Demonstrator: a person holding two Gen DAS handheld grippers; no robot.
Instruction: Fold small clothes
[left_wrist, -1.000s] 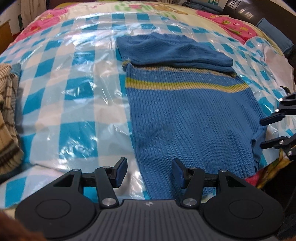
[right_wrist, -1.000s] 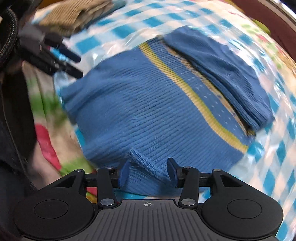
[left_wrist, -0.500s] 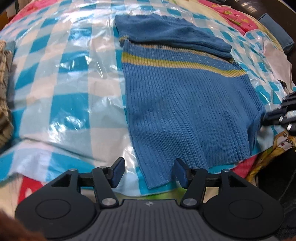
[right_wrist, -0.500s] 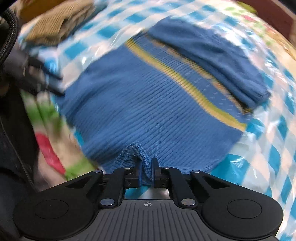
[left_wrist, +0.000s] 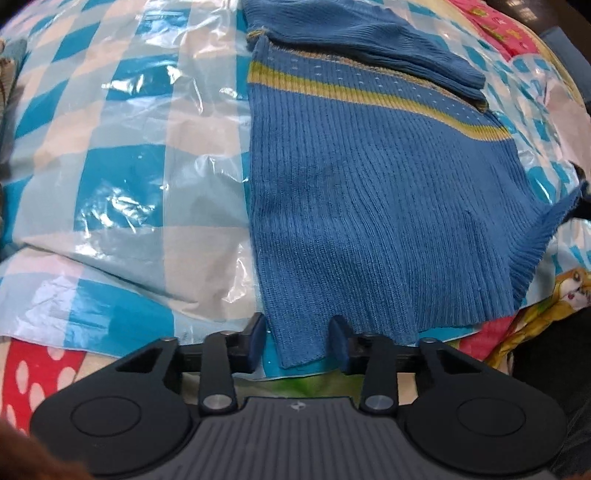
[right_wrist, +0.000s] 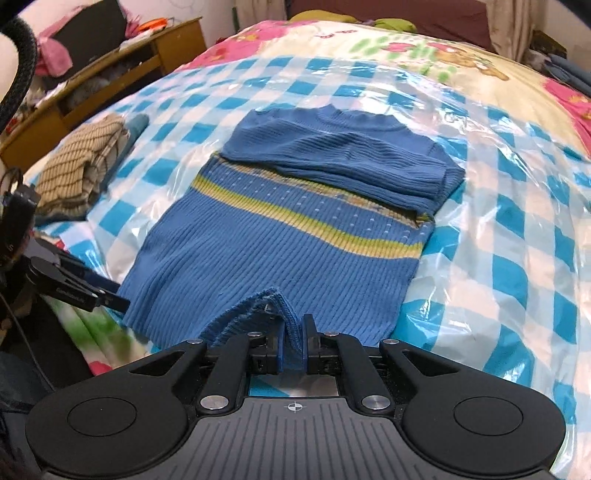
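Right wrist view: right gripper (right_wrist: 293, 350) pinched blue sweater (right_wrist: 280, 243) hem corner, lifted off checked plastic sheet (right_wrist: 517, 258). Left gripper (left_wrist: 297, 341) straddled opposite hem corner, jaws just narrowing, not yet clamped. Sweater stretched away from both, collar far.

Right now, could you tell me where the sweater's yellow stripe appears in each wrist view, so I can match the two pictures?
Left wrist view: the yellow stripe slants across the upper centre, from upper left down to the right edge of the blue sweater.
Right wrist view: the stripe crosses mid-frame, falling from left to right.
Shared landmark: the folded sleeve lying just beyond the stripe.
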